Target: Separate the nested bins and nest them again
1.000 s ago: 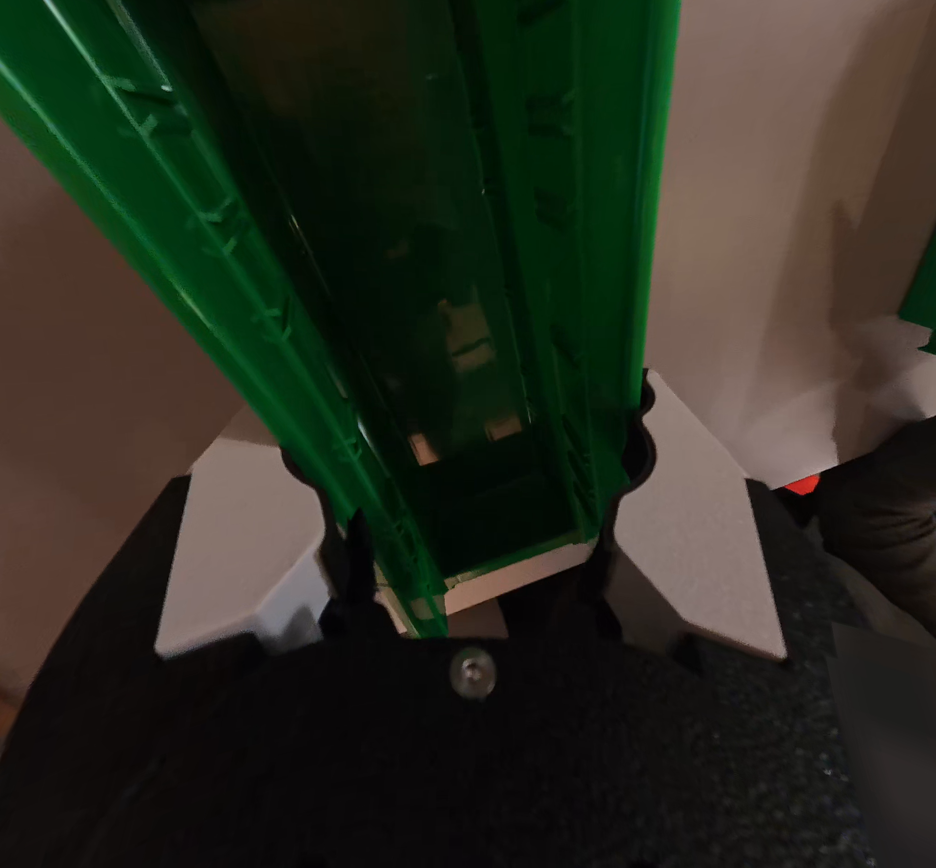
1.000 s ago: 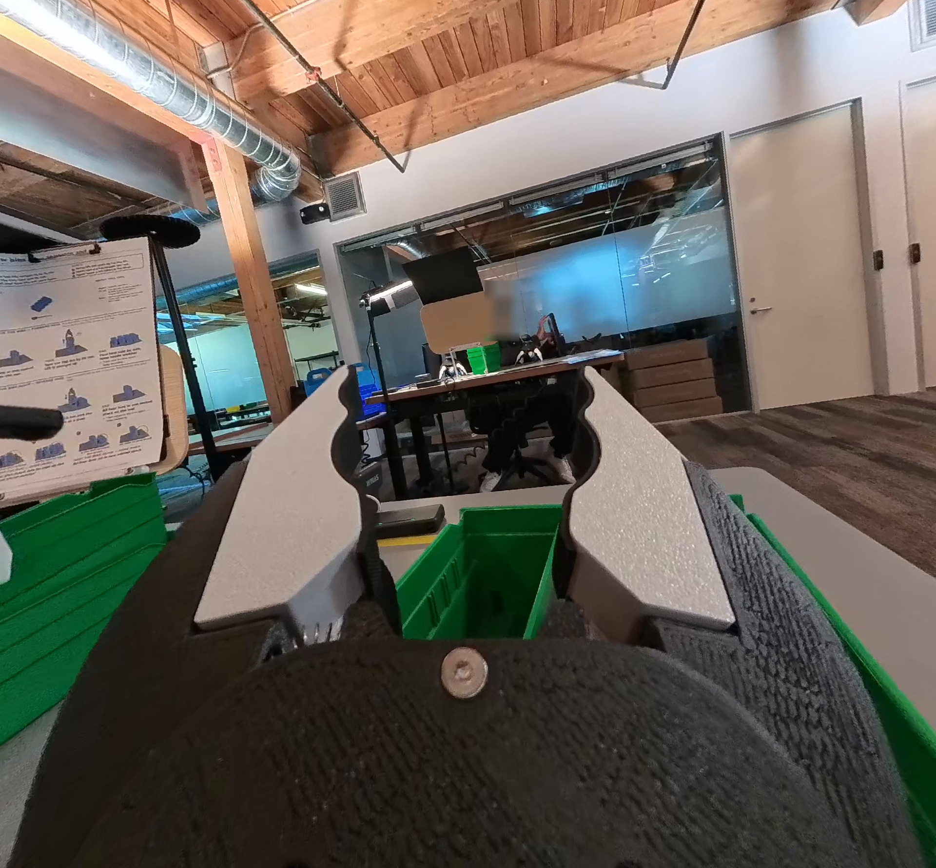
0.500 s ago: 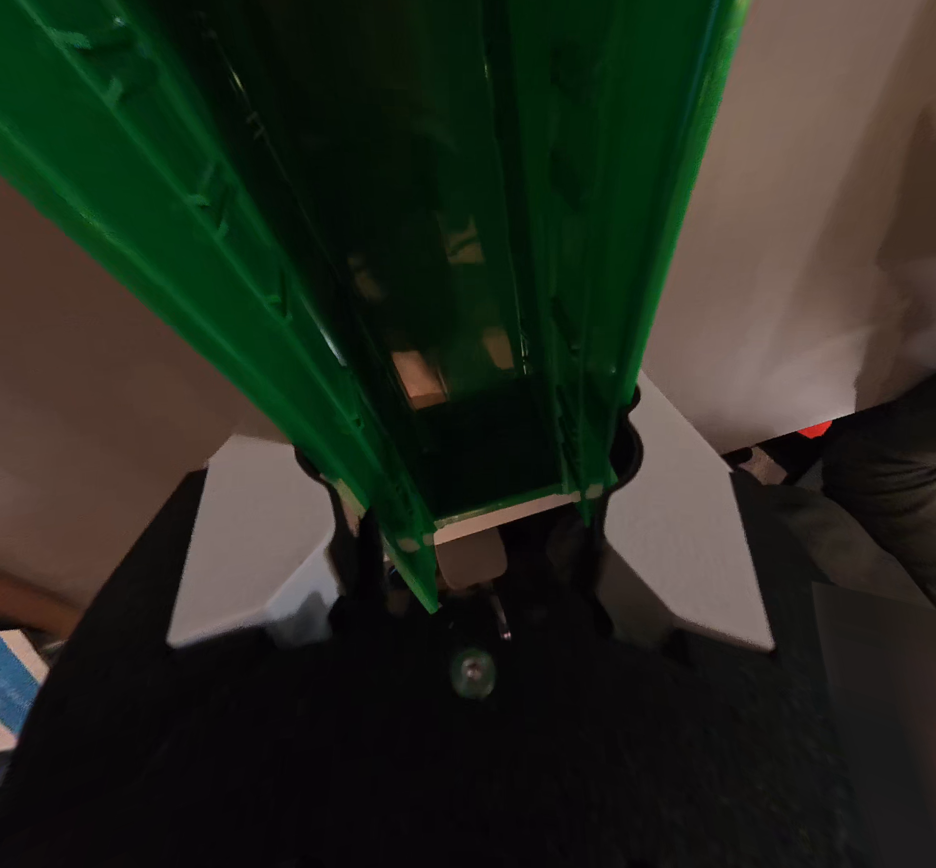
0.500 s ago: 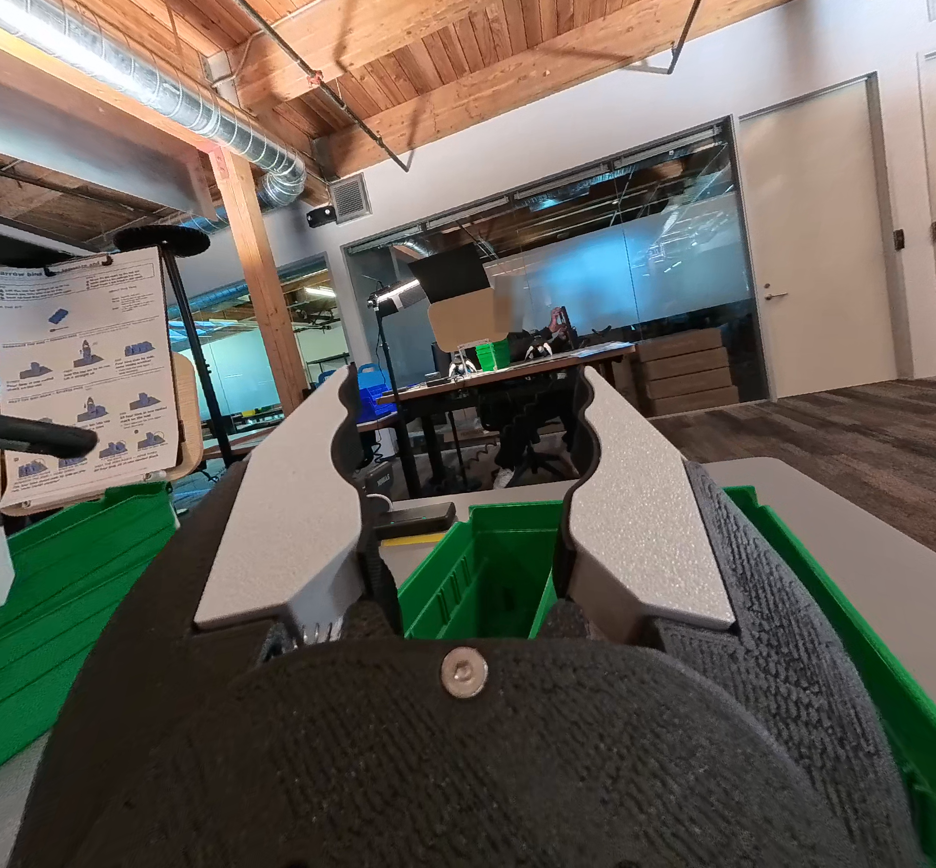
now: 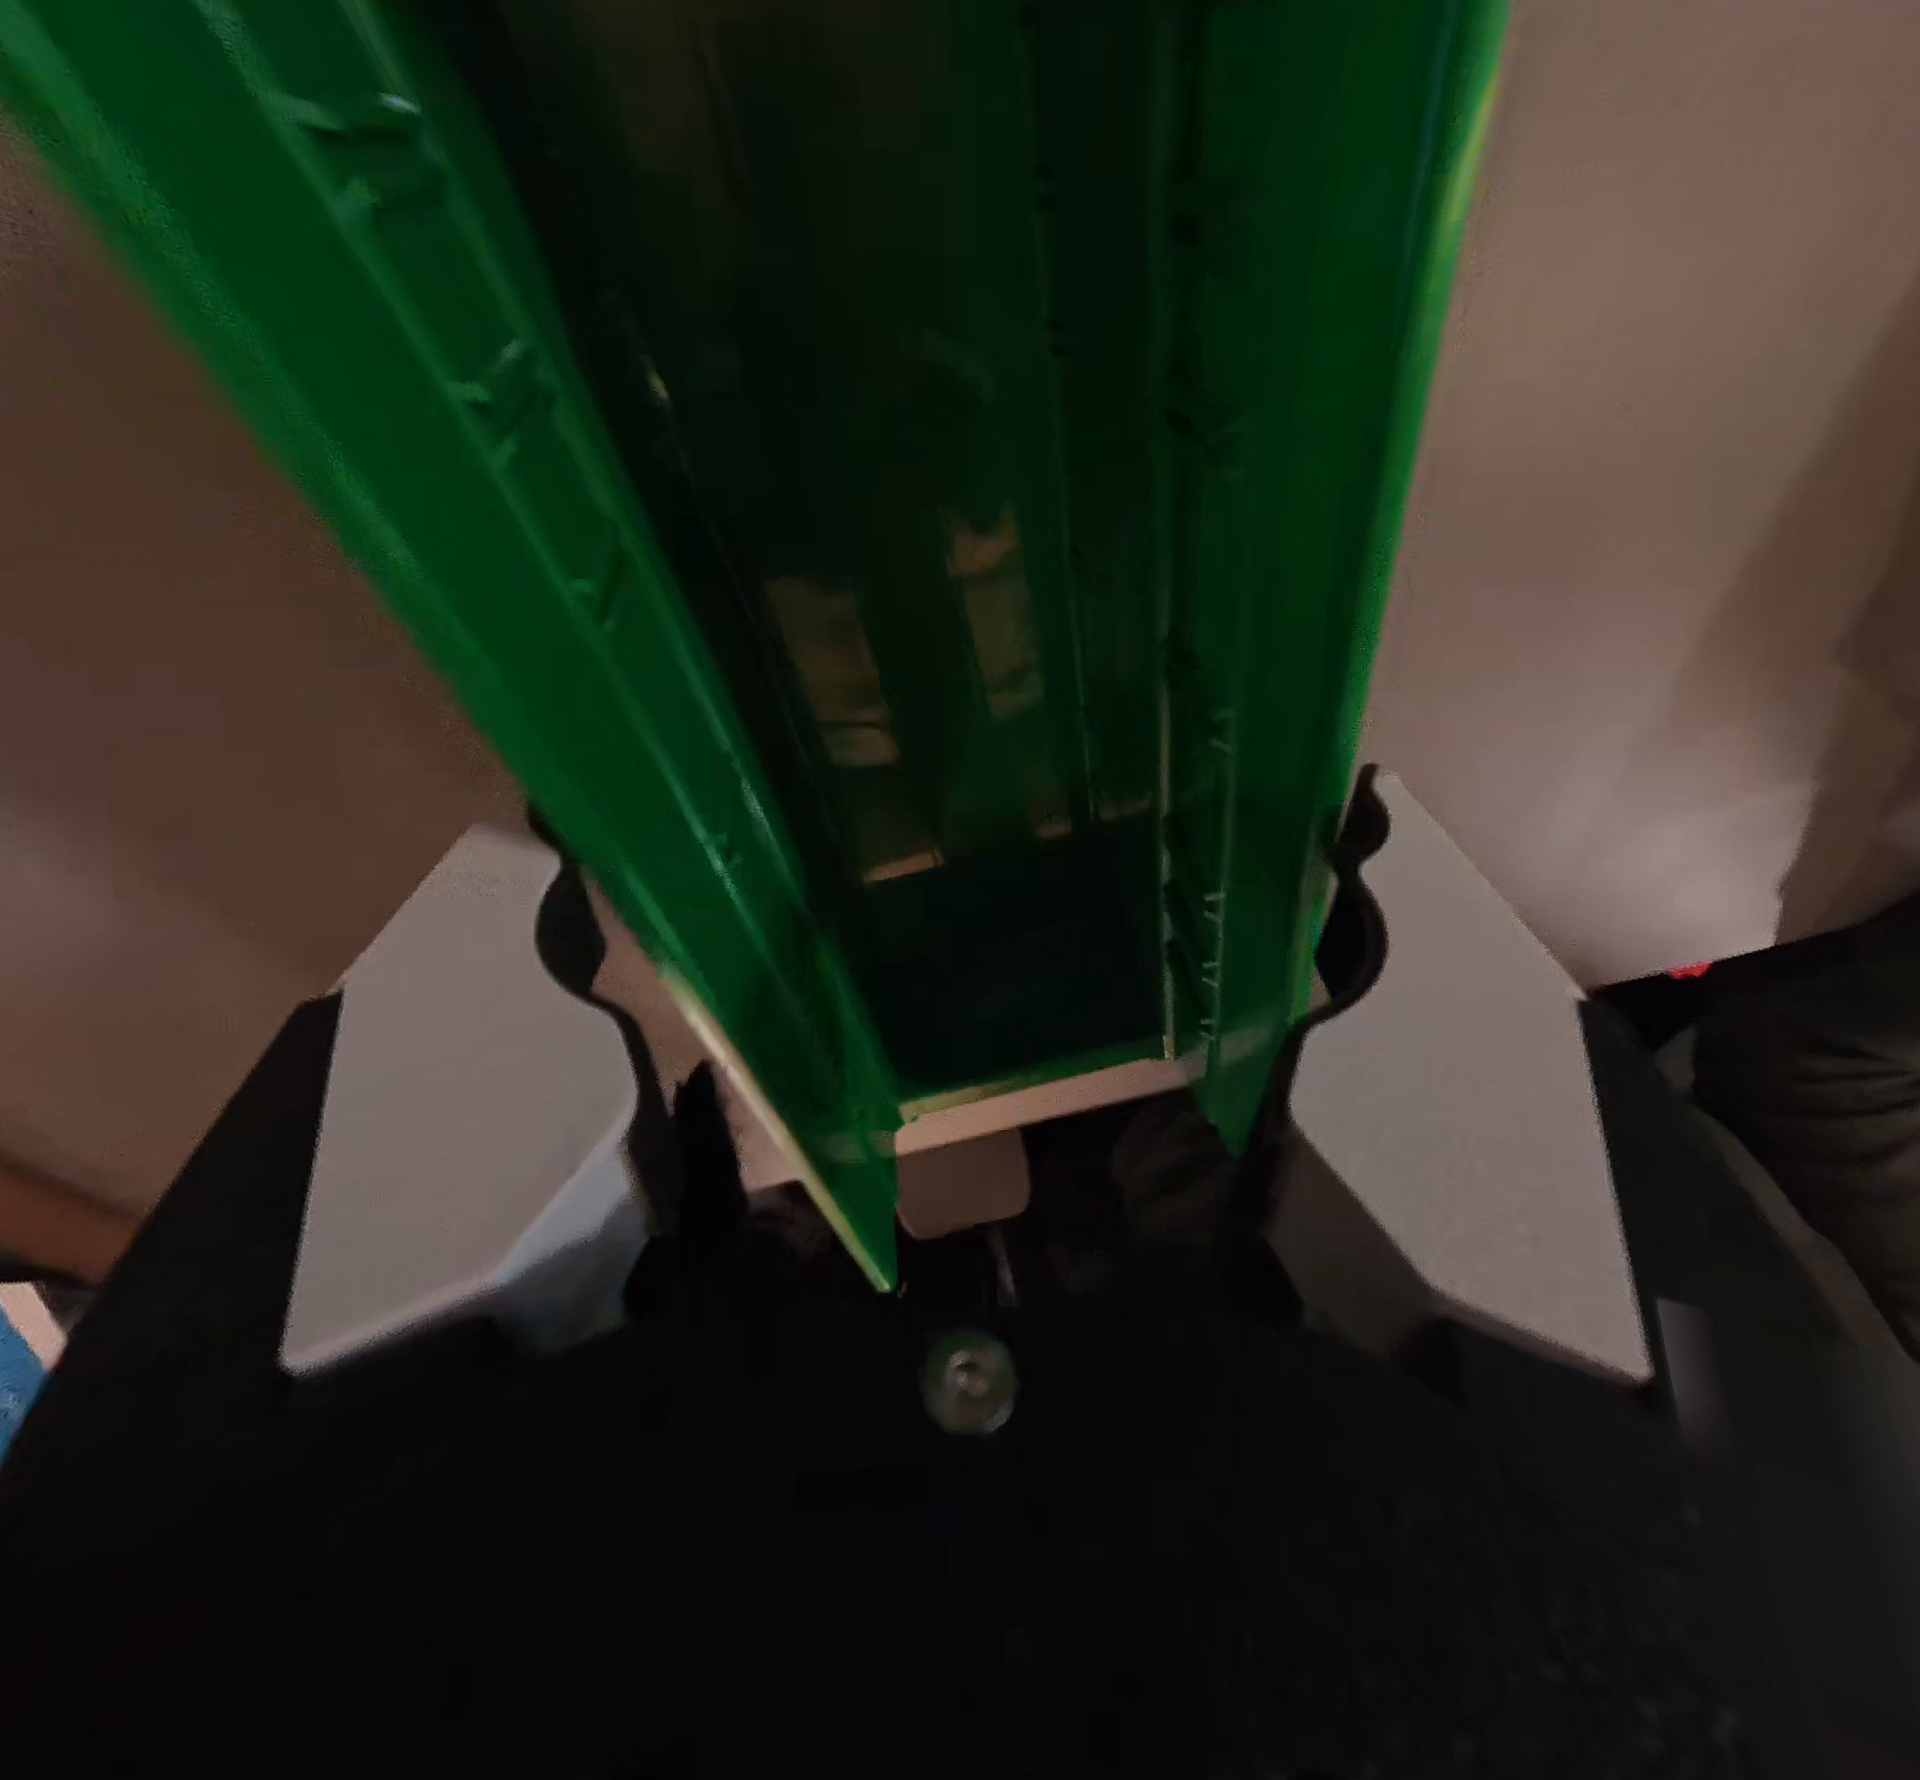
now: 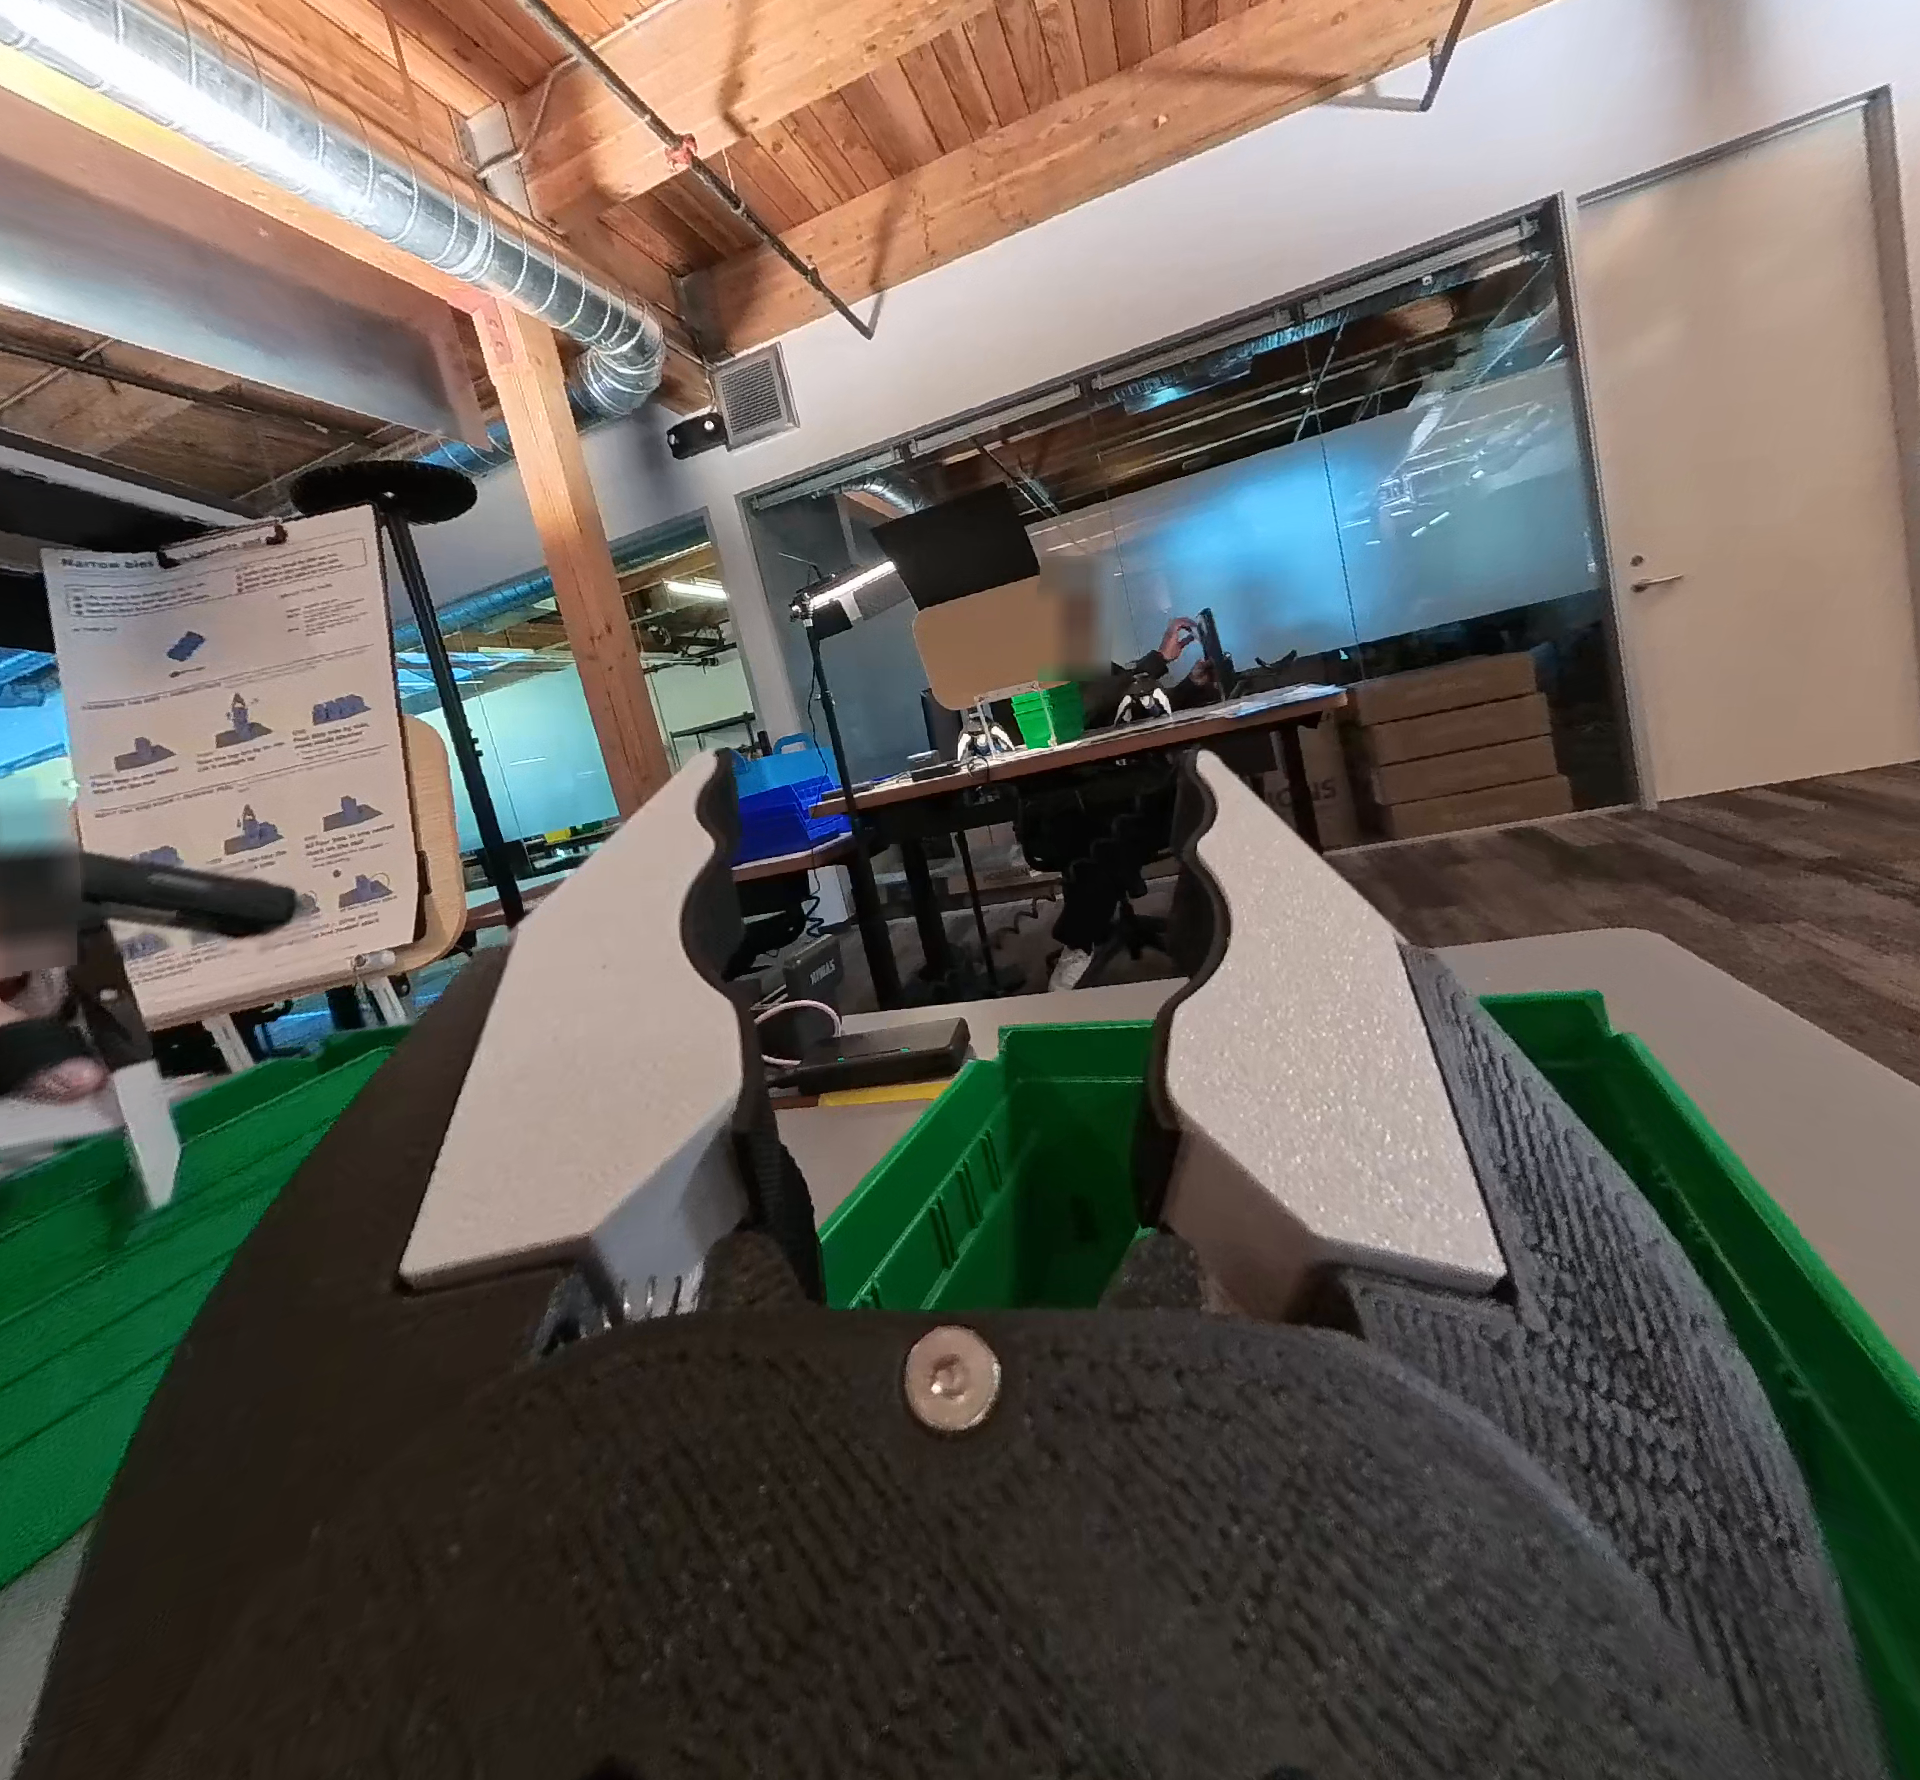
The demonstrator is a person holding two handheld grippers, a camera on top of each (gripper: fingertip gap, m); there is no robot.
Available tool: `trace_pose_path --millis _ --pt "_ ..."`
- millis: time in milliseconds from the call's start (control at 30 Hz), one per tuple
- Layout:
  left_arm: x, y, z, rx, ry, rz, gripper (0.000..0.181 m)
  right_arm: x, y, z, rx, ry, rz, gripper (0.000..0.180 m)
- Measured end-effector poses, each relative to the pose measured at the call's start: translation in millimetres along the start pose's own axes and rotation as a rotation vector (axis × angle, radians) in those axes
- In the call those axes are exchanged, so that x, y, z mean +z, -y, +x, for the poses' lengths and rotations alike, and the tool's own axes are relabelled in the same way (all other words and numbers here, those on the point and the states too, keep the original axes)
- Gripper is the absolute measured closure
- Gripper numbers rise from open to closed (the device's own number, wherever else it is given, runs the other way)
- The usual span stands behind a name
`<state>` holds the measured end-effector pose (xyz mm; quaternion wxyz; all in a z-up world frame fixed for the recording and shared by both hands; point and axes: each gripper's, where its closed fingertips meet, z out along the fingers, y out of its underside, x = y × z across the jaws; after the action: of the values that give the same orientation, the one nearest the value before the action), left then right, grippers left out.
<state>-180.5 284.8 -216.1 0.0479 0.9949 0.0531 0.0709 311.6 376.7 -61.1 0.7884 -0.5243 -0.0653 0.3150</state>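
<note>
In the left wrist view a narrow green bin (image 5: 935, 380) runs lengthwise away from the camera, and its near end sits between the fingers. My left gripper (image 5: 956, 800) is shut on it and holds it over the beige table (image 5: 1621, 380). In the right wrist view my right gripper (image 6: 956, 764) is open and empty, low over another green bin (image 6: 997, 1190) on the table. That bin's left wall lies between the fingers, and its right rim (image 6: 1714, 1242) passes to the right of the gripper. A ribbed green bin side (image 6: 156, 1315) fills the lower left, with the other gripper's white finger (image 6: 145, 1138) on it.
A black flat device (image 6: 883, 1050) lies on the table (image 6: 1662, 1013) beyond the bin. An instruction sheet on a stand (image 6: 229, 743) is at the back left. Desks with a seated person stand farther off. A dark sleeve (image 5: 1829, 1107) is at the right edge of the left wrist view.
The left gripper has shifted with the green bin still in it, and the table edge now shows at lower left. The right gripper stays open over its bin, with the view tilted up slightly.
</note>
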Motion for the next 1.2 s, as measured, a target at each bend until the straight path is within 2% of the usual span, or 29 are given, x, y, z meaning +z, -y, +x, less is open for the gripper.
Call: trace_pose_path --millis 33,100,200,300,367,400,433,500,633,733,833,933,1033,1100,1133,1200 --pt "-5.9 3.8 -2.4 0.0 0.006 0.033 0.04 0.1 0.0 -0.8 -0.006 0.001 -0.001 0.097" --pt "-22.0 13.0 -9.2 0.047 0.04 0.106 0.022 0.4 -0.2 -2.1 -0.012 0.004 -0.004 0.096" --pt "-50.6 33.9 -11.3 0.132 0.092 0.261 0.022 0.2 0.8 -3.8 -0.013 0.01 -0.001 0.096" --pt "-71.9 56.2 26.6 0.205 0.022 0.425 0.021 -3.4 8.5 -4.6 -0.038 0.002 0.036 0.096" --pt "-76.9 67.2 69.0 0.264 -0.045 0.505 0.03 -8.6 19.6 -5.2 -0.068 -0.009 0.087 0.096" --pt "-76.7 72.7 90.6 0.281 -0.065 0.543 0.045 -11.9 26.1 -5.3 -0.087 -0.017 0.117 0.096" --pt "-74.5 77.9 114.9 0.302 -0.093 0.578 0.057 -15.2 32.3 -5.3 -0.105 -0.025 0.146 0.096" --pt "-61.3 79.1 175.8 0.379 -0.224 0.576 0.071 -20.9 42.0 -5.2 -0.14 -0.04 0.192 0.096" --pt "-21.7 71.1 287.3 0.44 -0.47 0.436 0.056 -25.4 48.8 -5.2 -0.195 -0.065 0.224 0.096" --pt "9.3 73.1 344.2 0.454 -0.503 0.355 0.053 -27.2 51.9 -9.3 -0.223 -0.062 0.241 0.096" --pt "37.9 81.0 384.9 0.425 -0.494 0.302 0.059 -28.6 53.4 -11.7 -0.264 -0.07 0.25 0.097" --pt "61.5 79.7 408.5 0.406 -0.447 0.226 0.074 -29.8 54.6 -13.7 -0.281 -0.071 0.26 0.098" --pt "79.6 79.6 406.4 0.425 -0.297 0.191 0.09 -29.6 54.8 -14.5 -0.274 -0.064 0.26 0.098" --pt "88.8 84.6 393.9 0.426 -0.157 0.191 0.117 -30.7 56.9 -15.0 -0.272 -0.063 0.269 0.098" --pt "91.1 86.5 393.4 0.408 -0.136 0.195 0.124 -31.3 58.0 -15.1 -0.27 -0.062 0.273 0.098" --pt "94.8 84.3 400.2 0.41 -0.149 0.183 0.152 -31.6 58.6 -14.5 -0.264 -0.062 0.276 0.097"
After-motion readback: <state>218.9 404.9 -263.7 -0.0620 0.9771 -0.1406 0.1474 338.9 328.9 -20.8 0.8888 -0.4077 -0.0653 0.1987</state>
